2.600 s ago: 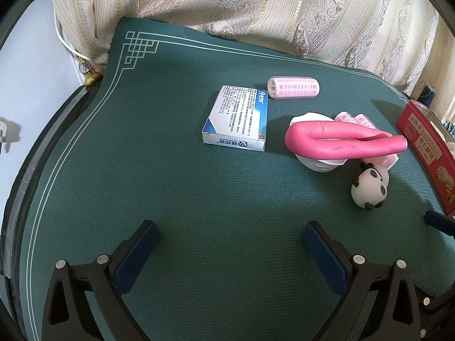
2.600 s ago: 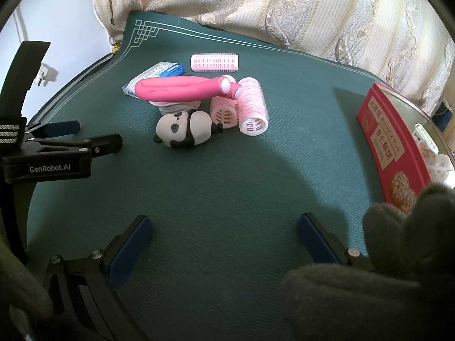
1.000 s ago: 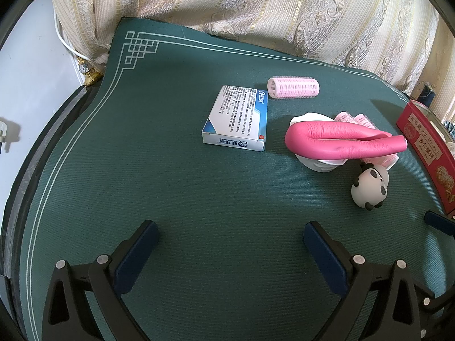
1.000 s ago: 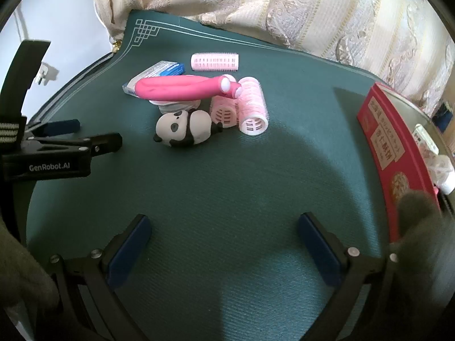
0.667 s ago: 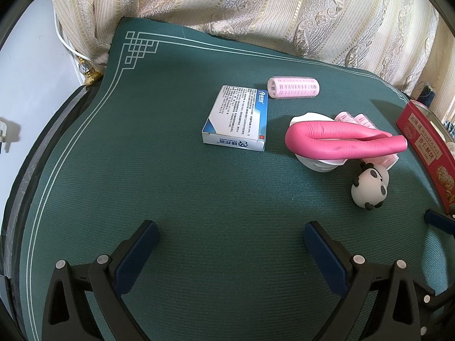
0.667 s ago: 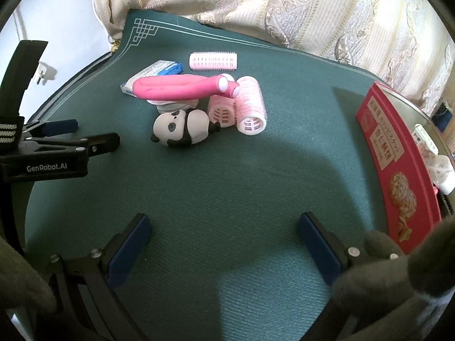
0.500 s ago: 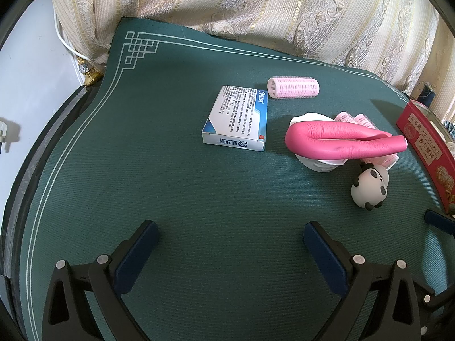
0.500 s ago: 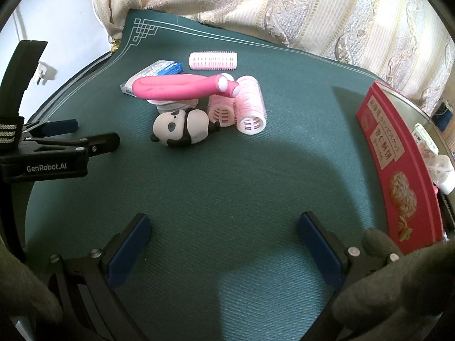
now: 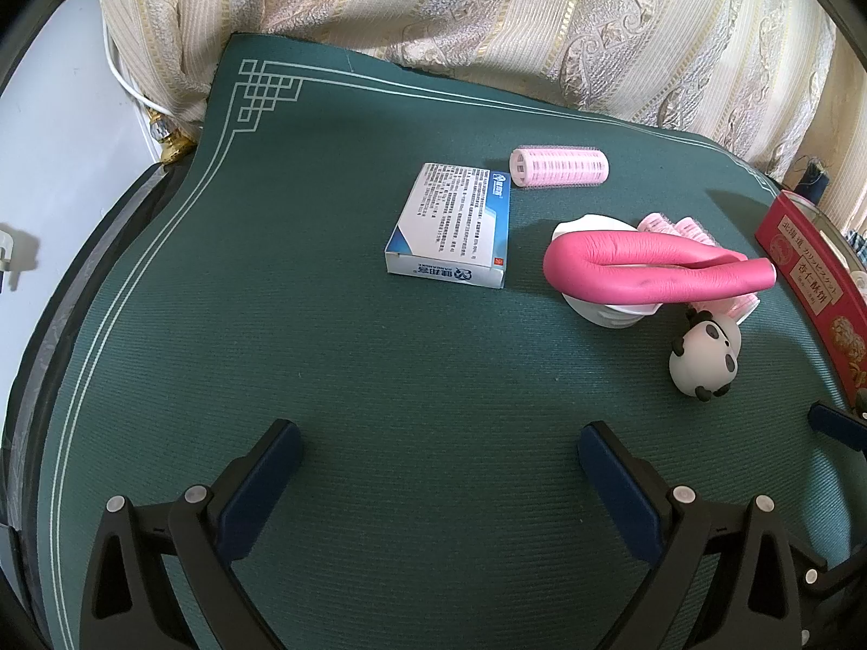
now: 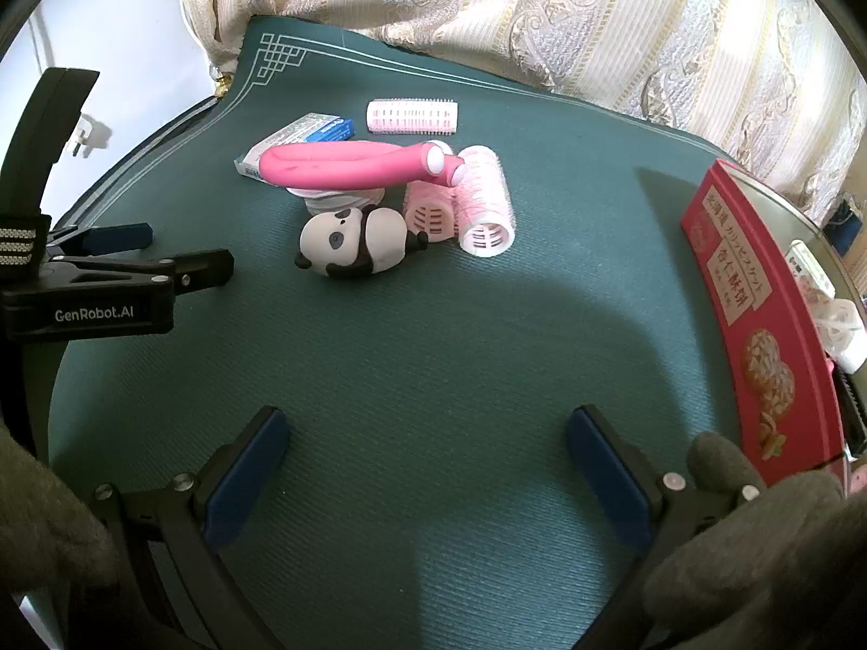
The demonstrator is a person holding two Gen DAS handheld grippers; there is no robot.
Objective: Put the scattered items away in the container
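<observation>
Only visible in the right wrist view: red tin [image 10: 758,325] contents, right edge. Scattered items [image 9: 639,265] mid-frame on green tabletop [image 9: 379,379], curtain [image 9: 487,16] behind. Both fingers [image 9: 439,482] [image 10: 428,466] spread, empty.

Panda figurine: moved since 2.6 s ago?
No. In the left wrist view the panda figurine keeps its spot beside the pink foam roller.

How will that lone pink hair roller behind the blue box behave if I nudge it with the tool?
The lone roller lies on its side, a cylinder, so it will probably roll across the green mat. Its hollow, ribbed plastic body looks light, so a slight push may send it far. Its bristly surface might catch the mat's weave and slow it.
</observation>
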